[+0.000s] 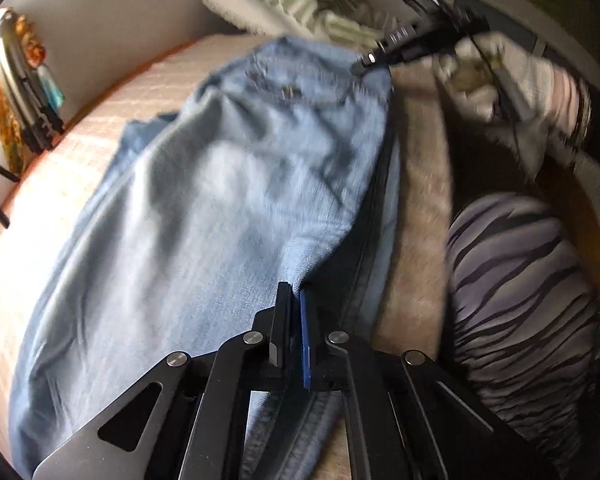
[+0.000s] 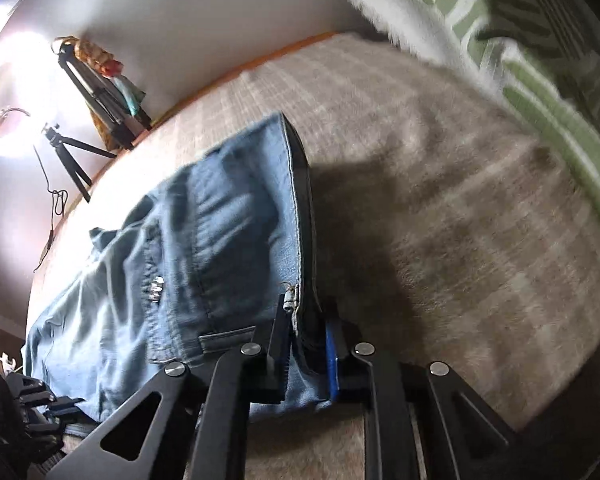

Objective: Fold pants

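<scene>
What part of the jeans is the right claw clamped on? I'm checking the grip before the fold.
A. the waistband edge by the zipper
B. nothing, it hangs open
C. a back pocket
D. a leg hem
A: the right claw is shut on the jeans at the waistband edge, with the zipper just ahead of its fingertips.

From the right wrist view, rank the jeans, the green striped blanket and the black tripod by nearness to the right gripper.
1. Jeans: clamped in the right gripper, spreading left.
2. Green striped blanket: far right, across the checked bedspread.
3. Black tripod: beyond the bed's left edge, by the wall.
</scene>
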Available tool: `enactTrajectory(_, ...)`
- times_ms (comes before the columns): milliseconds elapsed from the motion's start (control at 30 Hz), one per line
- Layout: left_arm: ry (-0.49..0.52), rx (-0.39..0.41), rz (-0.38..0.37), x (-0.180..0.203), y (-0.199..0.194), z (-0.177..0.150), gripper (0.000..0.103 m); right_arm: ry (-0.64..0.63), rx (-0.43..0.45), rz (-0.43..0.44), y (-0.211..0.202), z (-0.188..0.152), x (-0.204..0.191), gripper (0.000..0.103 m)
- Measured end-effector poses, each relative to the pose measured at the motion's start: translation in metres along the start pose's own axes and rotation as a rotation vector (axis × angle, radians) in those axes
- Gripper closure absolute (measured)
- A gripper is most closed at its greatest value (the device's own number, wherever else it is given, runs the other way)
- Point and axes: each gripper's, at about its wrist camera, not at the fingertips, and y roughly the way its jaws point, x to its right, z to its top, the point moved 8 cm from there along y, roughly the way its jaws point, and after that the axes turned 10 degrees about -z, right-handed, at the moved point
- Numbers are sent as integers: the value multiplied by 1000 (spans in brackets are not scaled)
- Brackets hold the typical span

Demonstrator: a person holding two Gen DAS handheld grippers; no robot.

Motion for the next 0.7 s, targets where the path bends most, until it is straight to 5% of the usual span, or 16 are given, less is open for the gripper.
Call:
enactTrajectory(167, 4, 36, -57, 21, -19, 0, 101, -15, 127, 25, -61, 6, 4, 92)
enactTrajectory(300, 4, -64, -78, 24, 15, -24, 101, -61, 33, -77, -30, -16, 11, 93)
enactTrajectory(400, 2, -63, -87, 30, 16, -28, 100, -105, -11, -130, -12, -24, 13, 92)
enactTrajectory(467, -1, -74, -75, 30, 11, -28, 93, -158, -15, -128, -13, -21, 11, 82)
enactTrajectory(600, -20, -42, -42, 28, -15, -27, 87, -172, 158, -64, -40, 24, 16, 27)
enactTrajectory(700, -86, 29, -13, 17, -41, -26, 87, -122, 159, 10, -23, 56, 17, 25)
